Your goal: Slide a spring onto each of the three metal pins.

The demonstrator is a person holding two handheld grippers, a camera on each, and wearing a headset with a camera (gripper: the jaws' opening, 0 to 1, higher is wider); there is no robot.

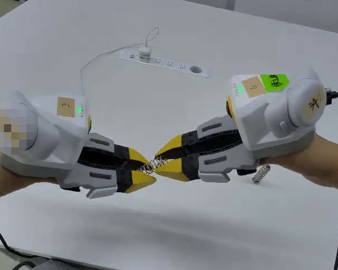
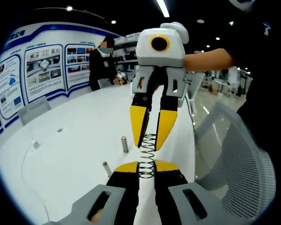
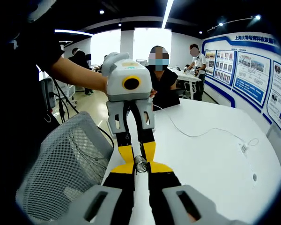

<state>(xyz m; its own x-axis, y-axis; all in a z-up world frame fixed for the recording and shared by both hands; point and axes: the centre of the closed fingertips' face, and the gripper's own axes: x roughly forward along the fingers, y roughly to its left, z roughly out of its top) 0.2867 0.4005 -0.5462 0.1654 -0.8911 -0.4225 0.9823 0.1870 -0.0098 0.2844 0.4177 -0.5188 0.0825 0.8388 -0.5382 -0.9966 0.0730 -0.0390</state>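
A thin, bright wire spring (image 1: 152, 165) hangs level above the table (image 1: 174, 225), well in from its edges, one end nipped in the left gripper (image 1: 146, 169) and the other in the right gripper (image 1: 161, 162); its coils are drawn apart. A second spring (image 1: 261, 174), short and close-coiled, stands slightly tilted on the table toward its right side. In the left gripper view two metal pins, dull grey cylinders, stand upright on the table: one (image 2: 124, 144) farther off, one (image 2: 105, 168) nearer.
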